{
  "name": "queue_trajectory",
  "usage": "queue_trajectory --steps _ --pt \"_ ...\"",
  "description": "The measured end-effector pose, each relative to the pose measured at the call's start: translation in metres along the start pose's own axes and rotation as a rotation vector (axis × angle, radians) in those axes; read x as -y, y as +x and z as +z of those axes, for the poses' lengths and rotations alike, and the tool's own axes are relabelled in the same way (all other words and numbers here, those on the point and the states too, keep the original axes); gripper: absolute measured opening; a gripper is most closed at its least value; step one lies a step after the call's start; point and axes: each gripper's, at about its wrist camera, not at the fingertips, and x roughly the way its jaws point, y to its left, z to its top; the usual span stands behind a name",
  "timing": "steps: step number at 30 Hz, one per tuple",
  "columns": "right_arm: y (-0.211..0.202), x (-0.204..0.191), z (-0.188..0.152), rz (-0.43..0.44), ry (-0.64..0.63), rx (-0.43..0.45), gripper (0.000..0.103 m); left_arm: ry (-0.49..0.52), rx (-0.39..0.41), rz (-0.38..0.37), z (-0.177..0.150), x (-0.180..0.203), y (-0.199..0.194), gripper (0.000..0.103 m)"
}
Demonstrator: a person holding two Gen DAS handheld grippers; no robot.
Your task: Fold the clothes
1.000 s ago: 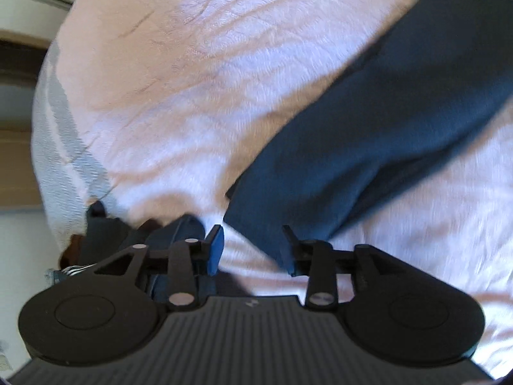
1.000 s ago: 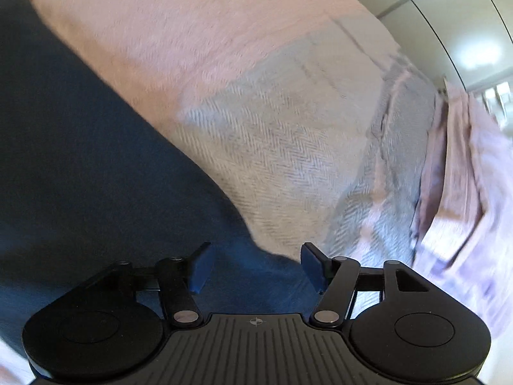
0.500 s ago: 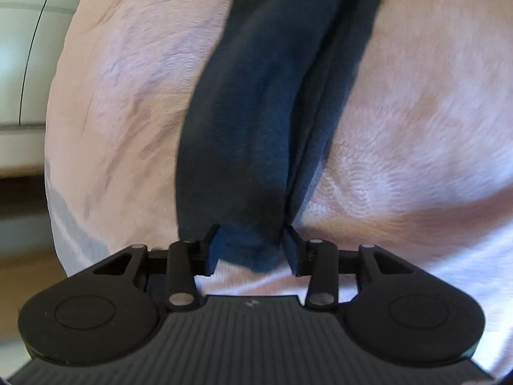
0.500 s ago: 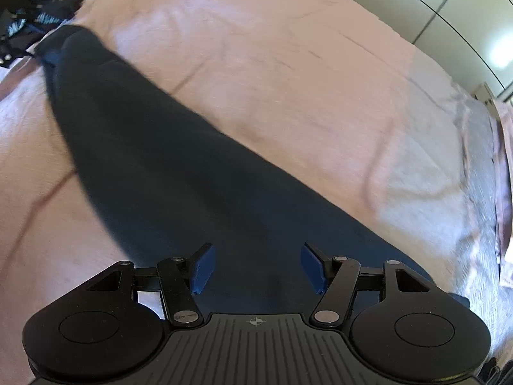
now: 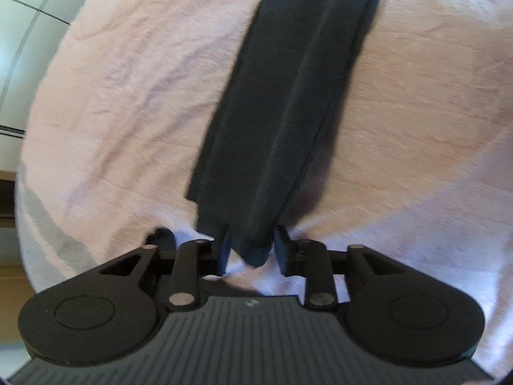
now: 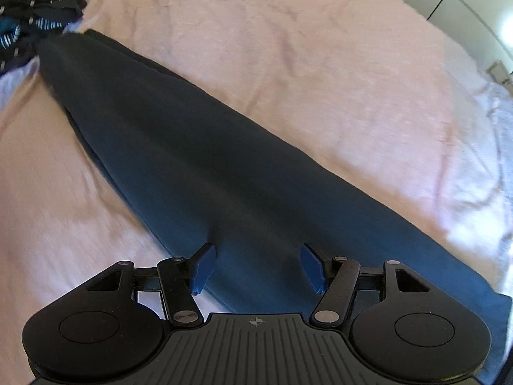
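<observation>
A wide bed covered in a wrinkled pale pink sheet [image 6: 320, 64] carries a long dark navy garment folded into a narrow strip [image 6: 198, 173], lying diagonally across it. A heap of dark and striped clothes [image 6: 29, 9] sits at the far corner. The left gripper [image 5: 251, 250] seems to pinch the strip's near end between narrowed fingers, though blur obscures contact. The right gripper [image 6: 256, 266] hovers above the fabric, fingers wide.

Each unit is a matte black body with a ribbed grey central plate bearing a small crosshair mark. Two round discs flank the plate — one per side. Black linkage bars pivot on silver pins. The left hand-held gripper [image 5: 251, 250] and right hand-held gripper [image 6: 256, 268] carry blue finger pads [image 6: 202, 268].
</observation>
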Motion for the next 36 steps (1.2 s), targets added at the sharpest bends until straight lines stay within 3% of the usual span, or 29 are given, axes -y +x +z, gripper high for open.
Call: queue_trajectory --steps 3,6,9,12,16,18,19,20,25,29,30,31,33,36 --pt "0.003 -0.005 0.012 0.046 -0.015 0.008 0.062 -0.037 0.019 -0.031 -0.008 -0.010 -0.015 0.033" --pt "0.006 -0.004 0.020 0.074 -0.027 0.023 0.062 -0.140 0.061 -0.040 -0.007 -0.038 -0.023 0.038" --pt "0.014 0.002 0.031 0.094 -0.019 0.035 0.062 -0.219 0.084 -0.034 0.005 -0.064 -0.008 0.039" --pt "0.022 0.005 0.043 0.111 -0.046 0.049 0.062 -0.239 0.067 -0.078 0.023 -0.077 0.030 0.038" --pt "0.040 0.010 0.058 0.137 -0.132 0.041 0.062 -0.194 0.008 -0.175 0.034 -0.077 0.077 0.032" --pt "0.048 0.015 0.065 0.169 -0.174 0.036 0.062 -0.169 0.013 -0.195 0.034 -0.072 0.084 0.019" --pt "0.052 0.018 0.069 0.183 -0.188 0.035 0.062 -0.178 0.026 -0.185 0.033 -0.075 0.079 0.004" --pt "0.056 0.020 0.072 0.196 -0.200 0.035 0.062 -0.187 0.039 -0.174 0.032 -0.079 0.074 0.002" --pt "0.071 0.025 0.089 0.268 -0.242 0.040 0.062 -0.233 0.104 -0.123 0.025 -0.096 0.050 0.002" --pt "0.081 0.025 0.097 0.296 -0.238 0.029 0.062 -0.228 0.099 -0.116 0.032 -0.104 0.060 0.002" --pt "0.085 0.025 0.098 0.302 -0.231 0.021 0.057 -0.219 0.100 -0.107 0.033 -0.102 0.062 0.002" --pt "0.089 0.026 0.098 0.313 -0.222 0.010 0.043 -0.211 0.100 -0.099 0.034 -0.101 0.065 0.002" --pt "0.090 0.029 0.099 0.328 -0.189 -0.004 0.041 -0.229 0.092 -0.105 0.033 -0.100 0.072 0.003" --pt "0.090 0.032 0.097 0.270 -0.181 0.014 0.041 -0.245 0.068 -0.100 0.030 -0.099 0.084 0.007"
